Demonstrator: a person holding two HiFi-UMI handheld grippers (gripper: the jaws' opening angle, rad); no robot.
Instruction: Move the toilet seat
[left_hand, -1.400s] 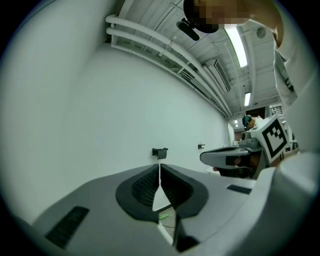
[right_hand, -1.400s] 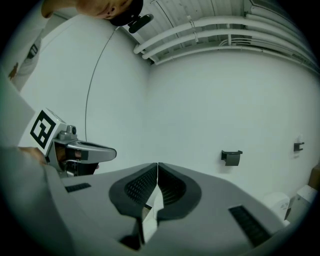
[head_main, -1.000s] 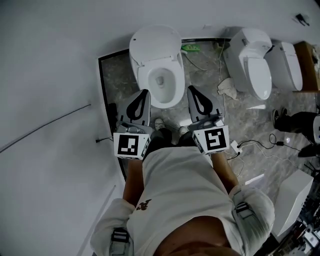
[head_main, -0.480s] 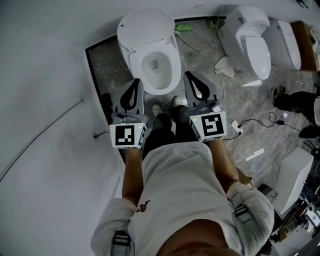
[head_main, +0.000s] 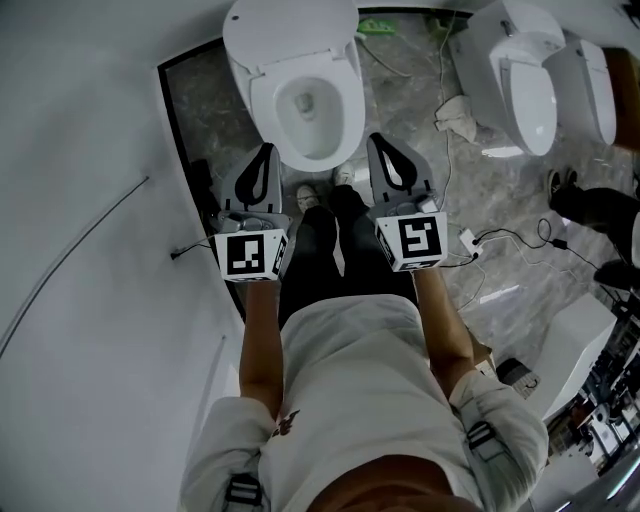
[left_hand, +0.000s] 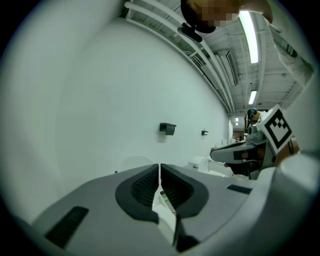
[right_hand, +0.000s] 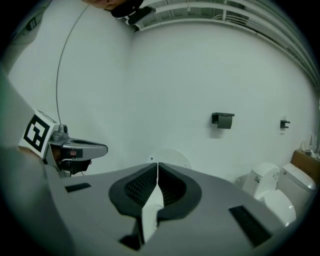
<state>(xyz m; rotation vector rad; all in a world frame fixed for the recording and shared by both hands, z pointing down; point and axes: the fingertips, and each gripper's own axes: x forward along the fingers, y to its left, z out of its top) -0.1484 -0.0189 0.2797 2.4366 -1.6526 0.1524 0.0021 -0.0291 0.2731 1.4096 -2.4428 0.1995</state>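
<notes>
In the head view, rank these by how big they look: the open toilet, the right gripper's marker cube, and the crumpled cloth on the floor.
1. open toilet
2. right marker cube
3. crumpled cloth
The cube sits much nearer the camera, so places two and three are unsure.

One overhead, two low; toilet (head_main: 345, 100) shared

- toilet (head_main: 305, 100) against the far wall, lid (head_main: 290, 30) up behind the bowl
- left gripper (head_main: 265, 152) and right gripper (head_main: 378, 142) flank the bowl's front
- two more toilets (head_main: 520, 80) side by side, to the right
- cloth (head_main: 462, 112) on the floor between
- cables (head_main: 500, 240) on the floor, right of right gripper
</notes>
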